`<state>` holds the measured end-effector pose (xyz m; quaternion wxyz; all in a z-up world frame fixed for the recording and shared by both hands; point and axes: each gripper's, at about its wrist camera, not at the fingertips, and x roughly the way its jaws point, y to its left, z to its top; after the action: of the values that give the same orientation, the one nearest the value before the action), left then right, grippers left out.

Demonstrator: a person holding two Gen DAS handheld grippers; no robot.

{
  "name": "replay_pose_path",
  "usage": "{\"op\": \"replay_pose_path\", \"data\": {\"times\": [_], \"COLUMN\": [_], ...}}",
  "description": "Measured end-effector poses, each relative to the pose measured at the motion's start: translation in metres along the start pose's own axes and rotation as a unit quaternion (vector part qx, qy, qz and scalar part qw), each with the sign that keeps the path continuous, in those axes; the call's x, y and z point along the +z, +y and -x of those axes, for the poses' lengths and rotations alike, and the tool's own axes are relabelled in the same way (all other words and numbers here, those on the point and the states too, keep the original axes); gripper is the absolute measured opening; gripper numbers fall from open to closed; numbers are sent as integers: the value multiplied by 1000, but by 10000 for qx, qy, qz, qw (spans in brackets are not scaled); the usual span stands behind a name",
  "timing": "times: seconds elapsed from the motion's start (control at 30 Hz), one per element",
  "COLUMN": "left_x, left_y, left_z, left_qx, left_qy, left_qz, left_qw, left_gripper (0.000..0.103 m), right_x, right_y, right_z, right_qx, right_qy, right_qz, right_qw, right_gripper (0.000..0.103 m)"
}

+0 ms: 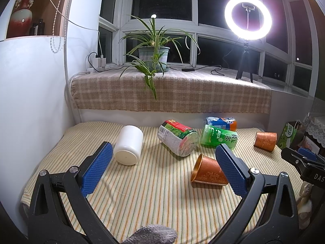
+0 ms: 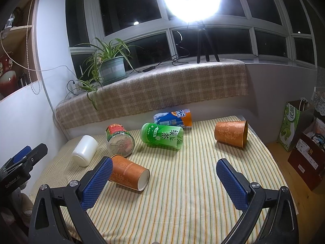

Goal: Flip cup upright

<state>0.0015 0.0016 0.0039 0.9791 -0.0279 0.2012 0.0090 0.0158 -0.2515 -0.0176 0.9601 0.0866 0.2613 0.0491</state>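
Several cups lie on their sides on a striped cloth (image 1: 152,193). A near orange cup (image 1: 207,172) (image 2: 128,171), a far orange cup (image 1: 265,141) (image 2: 231,134), a white cup (image 1: 129,144) (image 2: 85,150), a red-green cup (image 1: 178,140) (image 2: 119,140), a green cup (image 1: 219,138) (image 2: 162,136) and a blue cup (image 1: 221,123) (image 2: 174,118). My left gripper (image 1: 164,168) is open and empty above the cloth, its right pad in front of the near orange cup. My right gripper (image 2: 164,183) is open and empty, its left pad beside that same cup.
A plaid-covered sill (image 1: 172,89) runs behind the table with a potted plant (image 1: 154,55), cables and a lit ring light on a tripod (image 1: 246,40). A white wall (image 1: 30,101) is on the left. A green bag (image 2: 290,126) and boxes (image 2: 308,158) stand at the right.
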Motion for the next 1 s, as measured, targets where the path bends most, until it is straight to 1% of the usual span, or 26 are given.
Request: {"op": "replay_pose_path", "data": {"times": [1.0], "left_x": [-1], "left_y": [0], "left_z": [0], "left_qx": [11], "left_qy": [-10], "left_qz": [-12], "left_qw": [10000], "left_gripper": [103], "right_x": [0], "right_y": [0], "right_z": [3], "right_qx": [3], "right_qy": [-23], "right_qz": [-12], "right_qw": [10000], "right_gripper": [103]}}
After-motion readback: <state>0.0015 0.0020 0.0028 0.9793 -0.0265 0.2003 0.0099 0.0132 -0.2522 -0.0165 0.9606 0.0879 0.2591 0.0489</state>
